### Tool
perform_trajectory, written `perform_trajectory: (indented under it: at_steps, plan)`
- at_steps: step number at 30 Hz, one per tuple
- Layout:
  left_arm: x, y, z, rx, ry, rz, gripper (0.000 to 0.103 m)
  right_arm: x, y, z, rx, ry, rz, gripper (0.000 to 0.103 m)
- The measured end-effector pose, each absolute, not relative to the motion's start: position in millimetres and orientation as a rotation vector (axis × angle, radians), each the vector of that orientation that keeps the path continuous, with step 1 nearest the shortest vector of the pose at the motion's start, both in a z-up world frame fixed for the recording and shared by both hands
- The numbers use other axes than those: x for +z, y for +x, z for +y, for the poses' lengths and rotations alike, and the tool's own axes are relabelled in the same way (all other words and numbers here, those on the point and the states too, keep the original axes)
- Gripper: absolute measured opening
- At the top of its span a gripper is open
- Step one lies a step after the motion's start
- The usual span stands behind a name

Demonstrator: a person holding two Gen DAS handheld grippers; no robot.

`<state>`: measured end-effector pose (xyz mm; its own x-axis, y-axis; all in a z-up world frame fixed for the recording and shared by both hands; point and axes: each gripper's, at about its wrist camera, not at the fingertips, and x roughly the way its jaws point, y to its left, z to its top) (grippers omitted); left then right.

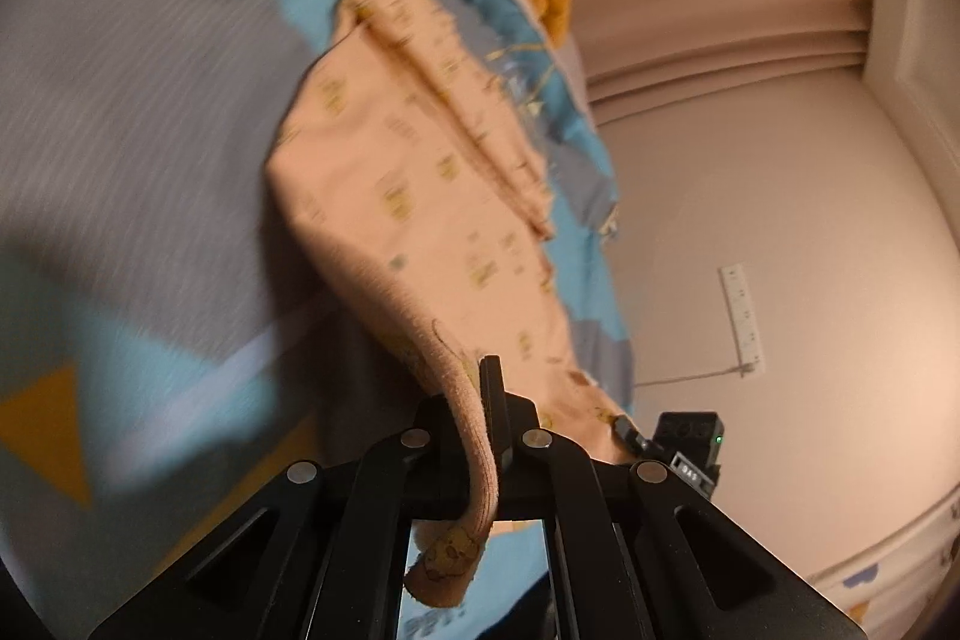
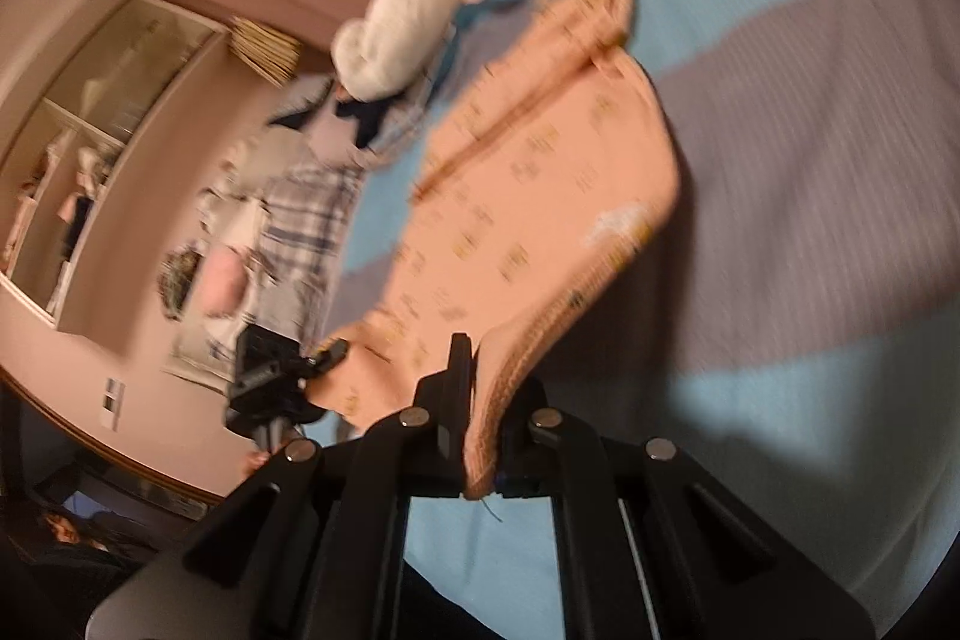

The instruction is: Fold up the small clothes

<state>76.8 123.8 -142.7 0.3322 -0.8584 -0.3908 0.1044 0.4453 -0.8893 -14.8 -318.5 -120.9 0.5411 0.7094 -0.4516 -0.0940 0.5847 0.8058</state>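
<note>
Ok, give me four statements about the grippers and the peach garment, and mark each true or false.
1. The left gripper is shut on the peach garment. True.
2. The right gripper hangs open above the garment. False: it is shut on the garment's ribbed edge.
3. The garment lies over a blue and grey bedspread. True.
4. The garment is plain, with no print. False: it carries small yellowish motifs.

Left tongs (image 1: 487, 388) pinch the peach garment's (image 1: 414, 196) ribbed edge.
</note>
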Motion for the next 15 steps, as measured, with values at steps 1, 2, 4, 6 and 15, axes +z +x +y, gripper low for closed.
perform_trajectory:
  at_steps: [1, 2, 4, 6, 15]
  plan:
    - [-138, 81, 122, -0.758, -0.891, 1.025, 0.0, -118, -12, -319, 0.55, 0.815, 0.864, 0.006]
    - [-134, 85, 121, -0.759, -0.886, 1.017, 0.0, -114, -8, -320, 0.556, 0.815, 0.85, 0.006]
    - [-126, 95, 119, -0.766, -0.879, 0.997, 0.0, -105, 0, -319, 0.565, 0.804, 0.822, 0.006]
    - [-117, 110, 115, -0.766, -0.866, 0.975, 0.0, -93, 13, -318, 0.571, 0.788, 0.79, 0.006]
    - [-92, 181, 107, -0.74, -0.857, 0.882, 0.0, -59, 95, -334, 0.51, 0.747, 0.677, 0.006]
